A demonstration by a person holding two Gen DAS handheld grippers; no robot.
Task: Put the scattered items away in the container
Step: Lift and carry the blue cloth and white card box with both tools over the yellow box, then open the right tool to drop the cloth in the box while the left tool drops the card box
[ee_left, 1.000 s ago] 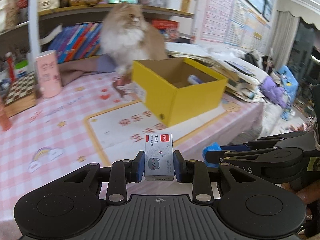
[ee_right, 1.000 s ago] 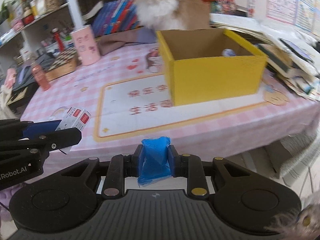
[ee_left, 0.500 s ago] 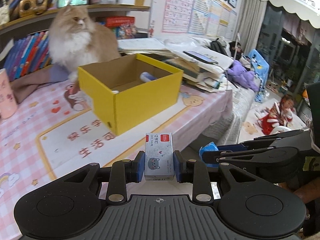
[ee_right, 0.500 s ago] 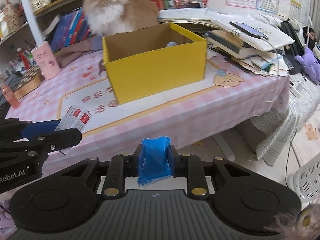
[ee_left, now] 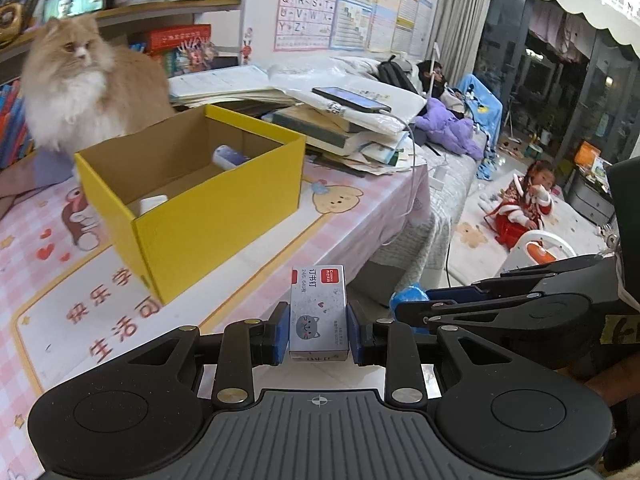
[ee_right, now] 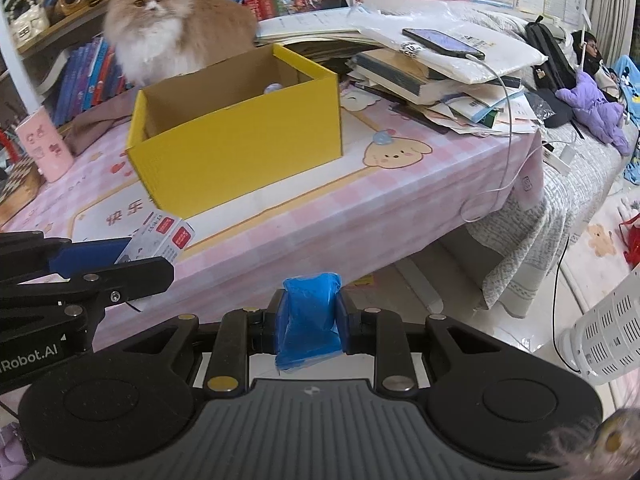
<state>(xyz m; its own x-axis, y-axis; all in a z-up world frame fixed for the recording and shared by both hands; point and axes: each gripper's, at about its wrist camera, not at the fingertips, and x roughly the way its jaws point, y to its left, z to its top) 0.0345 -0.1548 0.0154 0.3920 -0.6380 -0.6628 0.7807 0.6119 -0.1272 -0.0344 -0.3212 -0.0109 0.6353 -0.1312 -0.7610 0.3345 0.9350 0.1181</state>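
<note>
My left gripper (ee_left: 318,330) is shut on a small grey staples box (ee_left: 318,312) with a cat drawing and a red label. The same box (ee_right: 160,238) shows at the left of the right wrist view. My right gripper (ee_right: 309,326) is shut on a crumpled blue packet (ee_right: 309,316), whose tip (ee_left: 408,296) peeks out in the left wrist view. An open yellow cardboard box (ee_left: 216,204) (ee_right: 240,148) stands on the pink checked table, ahead of both grippers. Inside it lie a white-and-blue roll (ee_left: 230,158) and a white item (ee_left: 152,203).
A fluffy cat (ee_right: 168,28) sits right behind the yellow box. Stacked books and papers with a phone (ee_right: 442,42) fill the table's right end. A pink cup (ee_right: 44,148) stands at the left. A child (ee_left: 524,206) sits on the floor beyond the table edge.
Both grippers have swung toward the table's right end with their loads still held. The yellow box has shifted left in both views, and the floor beside the table has come into sight.
</note>
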